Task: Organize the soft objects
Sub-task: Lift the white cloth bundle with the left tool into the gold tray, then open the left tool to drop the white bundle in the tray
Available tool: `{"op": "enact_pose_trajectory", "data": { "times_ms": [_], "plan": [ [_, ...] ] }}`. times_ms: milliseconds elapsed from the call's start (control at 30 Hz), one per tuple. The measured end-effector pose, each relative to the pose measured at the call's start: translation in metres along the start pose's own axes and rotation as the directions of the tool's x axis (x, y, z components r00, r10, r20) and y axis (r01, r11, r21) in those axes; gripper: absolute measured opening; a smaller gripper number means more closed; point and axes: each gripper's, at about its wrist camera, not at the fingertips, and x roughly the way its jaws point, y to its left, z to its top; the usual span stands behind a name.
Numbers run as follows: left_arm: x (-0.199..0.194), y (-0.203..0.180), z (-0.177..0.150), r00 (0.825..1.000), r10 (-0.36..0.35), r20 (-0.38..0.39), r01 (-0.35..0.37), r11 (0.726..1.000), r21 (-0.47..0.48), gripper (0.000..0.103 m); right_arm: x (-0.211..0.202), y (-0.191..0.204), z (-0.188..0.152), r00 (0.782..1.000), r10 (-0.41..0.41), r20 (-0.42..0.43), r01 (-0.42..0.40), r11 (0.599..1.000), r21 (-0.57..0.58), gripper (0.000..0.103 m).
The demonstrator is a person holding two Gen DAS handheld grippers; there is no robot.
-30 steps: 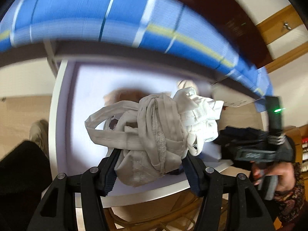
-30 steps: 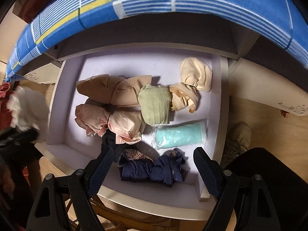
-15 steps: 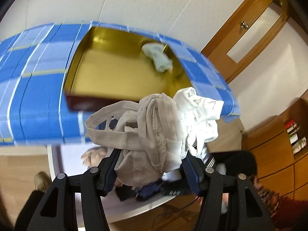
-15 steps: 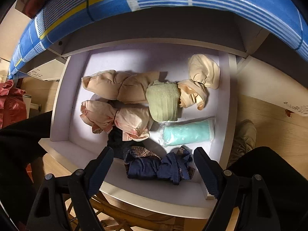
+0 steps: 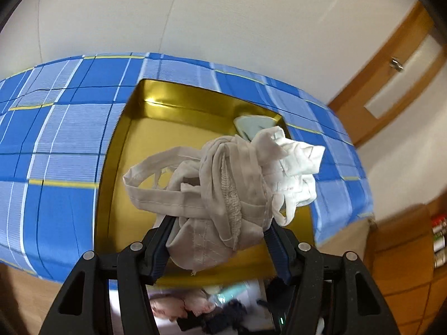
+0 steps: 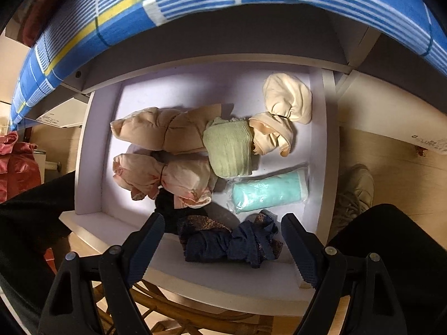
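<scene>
My left gripper (image 5: 220,231) is shut on a bundle of white and grey cloth (image 5: 232,181) and holds it above a gold tin tray (image 5: 145,150) on the blue checked tabletop (image 5: 56,139). A pale green cloth (image 5: 252,127) lies in the tray's far right corner. My right gripper (image 6: 220,229) is open and empty above the front of a white drawer (image 6: 92,150). A navy cloth bundle (image 6: 232,243) lies just beyond its fingertips. The drawer also holds beige (image 6: 164,131), pink (image 6: 164,177), green (image 6: 229,150), cream (image 6: 287,102) and mint (image 6: 268,191) bundles.
The blue checked tablecloth (image 6: 195,2) overhangs the drawer's back. The person's dark-clothed legs (image 6: 391,251) flank the drawer, with a shoe (image 6: 354,192) on the wooden floor. A wooden door (image 5: 391,83) stands at the right. A wicker frame (image 6: 181,310) sits under the drawer.
My left gripper has risen from the drawer with the white cloth bundle and now hangs over the gold tray. My right gripper has barely moved over the drawer.
</scene>
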Motion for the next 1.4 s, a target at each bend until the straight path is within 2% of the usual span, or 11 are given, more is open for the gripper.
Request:
{"op": "enact_pose_trajectory", "data": {
  "times_ms": [200,367,533,667,733,833,967,1233,1400],
  "plan": [
    [0.038,0.015,0.034,0.994,0.107,-0.035,-0.108,0.993,-0.053,0.061,0.0,-0.003,-0.001,0.999,0.045,-0.014,-0.044,0.999,0.022,0.086],
    [0.077,0.028,0.063,0.978,0.203,-0.039,-0.206,0.976,-0.077,0.063,0.0,-0.008,0.002,0.997,0.079,-0.019,-0.078,0.996,0.048,0.086],
    [0.093,0.036,0.08,0.96,0.279,0.006,-0.277,0.955,-0.109,0.07,-0.004,-0.011,0.005,0.994,0.111,-0.004,-0.111,0.991,0.07,0.087],
    [0.083,0.039,0.089,0.966,0.251,0.057,-0.243,0.962,-0.122,0.072,-0.005,-0.007,0.006,0.993,0.119,-0.001,-0.119,0.991,0.06,0.087],
    [0.07,0.036,0.091,0.966,0.232,0.114,-0.22,0.97,-0.106,0.071,-0.005,-0.006,0.006,0.993,0.119,-0.001,-0.119,0.991,0.054,0.087],
    [0.048,0.029,0.085,0.955,0.23,0.186,-0.224,0.973,-0.052,0.072,-0.005,-0.006,0.006,0.994,0.111,0.001,-0.111,0.993,0.052,0.087],
    [0.025,0.021,0.069,0.946,0.218,0.239,-0.233,0.972,0.037,0.072,-0.004,-0.008,0.006,0.996,0.094,0.003,-0.094,0.994,0.056,0.087],
    [-0.009,0.016,0.02,0.958,0.115,0.263,-0.149,0.982,0.113,0.071,0.001,-0.009,0.005,0.998,0.066,-0.011,-0.065,0.996,0.058,0.087],
    [-0.021,0.009,-0.024,0.972,0.027,0.235,-0.071,0.981,0.181,0.071,0.004,-0.01,0.005,0.999,0.04,-0.014,-0.039,0.998,0.054,0.087]
  ]
}}
